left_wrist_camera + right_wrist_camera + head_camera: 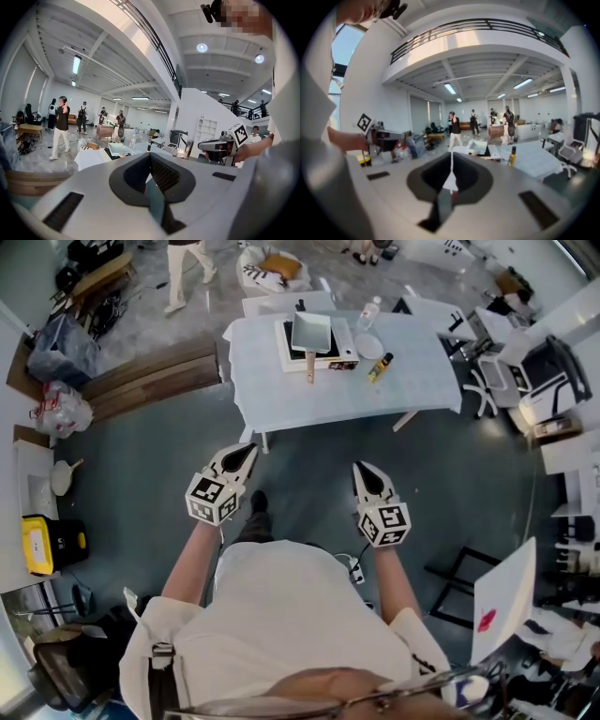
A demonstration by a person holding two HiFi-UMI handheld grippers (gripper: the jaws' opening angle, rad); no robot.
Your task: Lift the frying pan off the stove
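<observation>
A square grey frying pan [311, 332] with a wooden handle [309, 367] sits on a flat stove [342, 352] on the white-clothed table [412, 381] far ahead. Both grippers hang at waist height over the floor, well short of the table. My left gripper [246, 454] is shut with nothing in it, and so is my right gripper [364, 470]. In the left gripper view the shut left gripper [150, 157] points toward the distant pan [118, 148]. In the right gripper view the shut right gripper [451, 159] also points at the pan [479, 145].
On the table beside the stove stand a yellow bottle [379, 367], a white dish [368, 345] and a clear bottle [370, 310]. A wooden bench [150, 381] lies left of the table, desks and chairs [525, 371] to the right. People [60, 124] walk beyond.
</observation>
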